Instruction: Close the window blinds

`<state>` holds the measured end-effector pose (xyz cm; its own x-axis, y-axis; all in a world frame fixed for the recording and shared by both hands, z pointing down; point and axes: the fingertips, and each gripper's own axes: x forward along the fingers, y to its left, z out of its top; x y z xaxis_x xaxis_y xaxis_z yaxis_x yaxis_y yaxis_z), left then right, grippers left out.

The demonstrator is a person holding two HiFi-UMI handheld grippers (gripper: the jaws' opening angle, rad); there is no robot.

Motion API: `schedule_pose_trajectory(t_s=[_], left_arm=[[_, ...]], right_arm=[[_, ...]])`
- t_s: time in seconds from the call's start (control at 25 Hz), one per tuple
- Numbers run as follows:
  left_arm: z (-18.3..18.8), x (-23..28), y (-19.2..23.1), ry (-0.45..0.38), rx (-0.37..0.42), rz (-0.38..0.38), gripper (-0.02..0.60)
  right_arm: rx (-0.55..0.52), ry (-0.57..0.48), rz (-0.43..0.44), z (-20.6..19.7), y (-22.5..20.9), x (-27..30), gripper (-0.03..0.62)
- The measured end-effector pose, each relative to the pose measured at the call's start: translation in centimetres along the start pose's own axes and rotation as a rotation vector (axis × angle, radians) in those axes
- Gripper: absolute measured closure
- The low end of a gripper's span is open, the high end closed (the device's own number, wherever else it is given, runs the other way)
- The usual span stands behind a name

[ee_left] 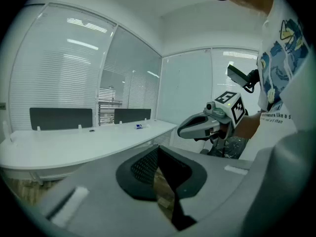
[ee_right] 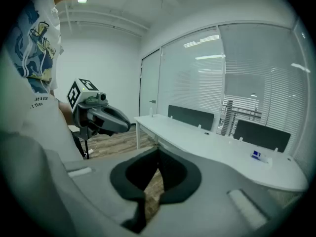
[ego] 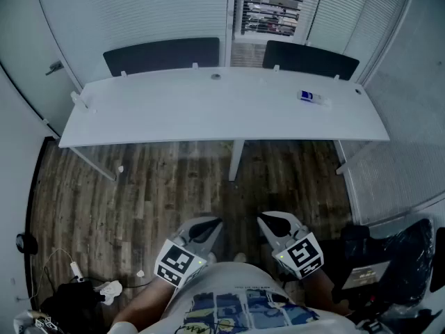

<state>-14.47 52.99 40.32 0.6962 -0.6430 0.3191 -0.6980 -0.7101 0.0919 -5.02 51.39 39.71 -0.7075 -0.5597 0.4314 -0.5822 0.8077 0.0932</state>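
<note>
Left tongs [ego: 208,225] and right tongs [ego: 272,222], both closed, empty, side by side, angled slightly downward.

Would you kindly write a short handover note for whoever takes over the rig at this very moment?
Left tongs: shut, empty, held low by the person's waist.
Right tongs: shut, empty, beside the left.
Blinds: the narrow middle section beyond the white desk has open slats; the sections either side look closed.
Done: nothing yet.
Left: get past the desk to the open section and close its slats; its cord or wand cannot be made out.
</note>
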Motion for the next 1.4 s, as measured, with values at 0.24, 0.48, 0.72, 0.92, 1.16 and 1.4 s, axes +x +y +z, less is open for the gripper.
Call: schedule_pose_trajectory(t_s=[0.24,0.48,0.72,0.92,1.16,1.4], left_arm=[[0.0,-2.6,1.8,-0.022,0.0,0.017,0.577],[-1.2,-3.8,3.2,-0.031,-0.009,0.013,0.577],[-2.0,-3.0,4.2,-0.01,-0.031,-0.012,0.577],[-1.7,-0.1,4.9,0.005,-0.025,-0.024,0.577],[0.8,4.4,6.7,0.02,0.006,0.003,0.577],[4.5,10.8,9.1,0.007,0.051,0.039,0.577]], right_arm=[[-0.025,-0.012,0.005,1.3,2.3,1.9,0.591],[-0.008,-0.011,0.002,1.4,4.0,3.1,0.591],[0.029,-0.026,-0.039,1.3,3.2,3.6,0.591],[0.049,-0.013,-0.035,0.5,0.8,4.2,0.591],[0.05,-0.048,-0.022,1.0,-4.6,5.5,0.591],[0.05,-0.072,-0.013,0.6,-12.2,6.5,0.589]])
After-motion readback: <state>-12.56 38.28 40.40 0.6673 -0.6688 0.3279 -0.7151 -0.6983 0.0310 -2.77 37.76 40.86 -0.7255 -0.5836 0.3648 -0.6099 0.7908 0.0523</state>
